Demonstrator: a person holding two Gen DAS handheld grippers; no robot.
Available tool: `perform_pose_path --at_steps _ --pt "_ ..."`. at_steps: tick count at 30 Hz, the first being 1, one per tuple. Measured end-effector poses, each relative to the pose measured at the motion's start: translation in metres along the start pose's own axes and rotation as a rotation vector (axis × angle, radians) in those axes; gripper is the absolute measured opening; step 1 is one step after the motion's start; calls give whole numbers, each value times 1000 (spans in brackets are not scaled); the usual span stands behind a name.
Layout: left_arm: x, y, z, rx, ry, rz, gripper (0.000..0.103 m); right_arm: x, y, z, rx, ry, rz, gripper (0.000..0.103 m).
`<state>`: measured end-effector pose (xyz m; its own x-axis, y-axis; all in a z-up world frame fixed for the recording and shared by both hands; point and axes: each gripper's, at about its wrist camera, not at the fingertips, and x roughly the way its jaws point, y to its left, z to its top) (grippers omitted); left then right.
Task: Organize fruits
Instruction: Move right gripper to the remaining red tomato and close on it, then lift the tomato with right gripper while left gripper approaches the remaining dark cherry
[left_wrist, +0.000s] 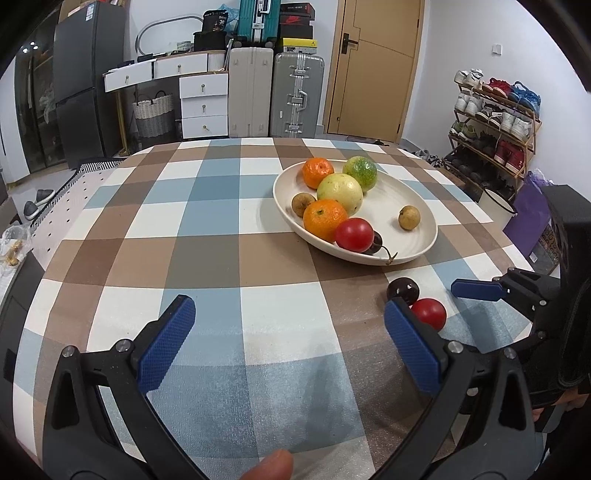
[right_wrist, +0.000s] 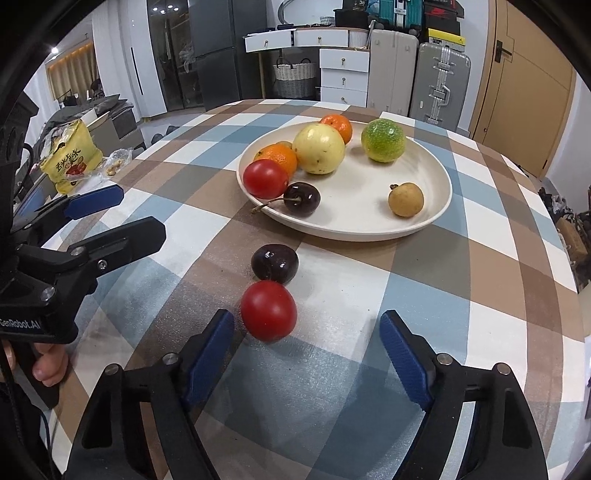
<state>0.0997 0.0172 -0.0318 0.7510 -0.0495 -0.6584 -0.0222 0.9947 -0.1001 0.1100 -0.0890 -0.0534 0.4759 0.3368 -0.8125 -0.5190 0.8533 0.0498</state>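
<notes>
A cream plate (left_wrist: 413, 206) (right_wrist: 369, 221) holds two oranges, a pale guava (right_wrist: 319, 149), a green citrus (right_wrist: 383, 140), a red tomato (right_wrist: 265, 178), a dark cherry (right_wrist: 302, 198) and two small brown fruits. On the cloth in front of the plate lie a loose red tomato (right_wrist: 268, 310) (left_wrist: 429, 313) and a dark cherry (right_wrist: 275, 263) (left_wrist: 403, 290). My right gripper (right_wrist: 306, 350) is open, with the loose tomato just ahead of its left finger. My left gripper (left_wrist: 290, 343) is open and empty over the cloth, left of the loose fruit.
The checked tablecloth (left_wrist: 207, 236) covers a rounded table. A yellow snack bag (right_wrist: 70, 158) sits off the left edge. Suitcases (left_wrist: 295, 96), drawers and a shoe rack (left_wrist: 495, 125) stand beyond the table.
</notes>
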Motion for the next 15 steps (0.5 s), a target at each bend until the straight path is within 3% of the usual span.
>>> perform_pose_path --at_steps 7,15 --pt "2 -1 0 5 1 -3 102 1 3 3 -15 -10 10 70" --pt "2 2 0 -5 6 -11 102 -2 7 3 -34 -25 61 42"
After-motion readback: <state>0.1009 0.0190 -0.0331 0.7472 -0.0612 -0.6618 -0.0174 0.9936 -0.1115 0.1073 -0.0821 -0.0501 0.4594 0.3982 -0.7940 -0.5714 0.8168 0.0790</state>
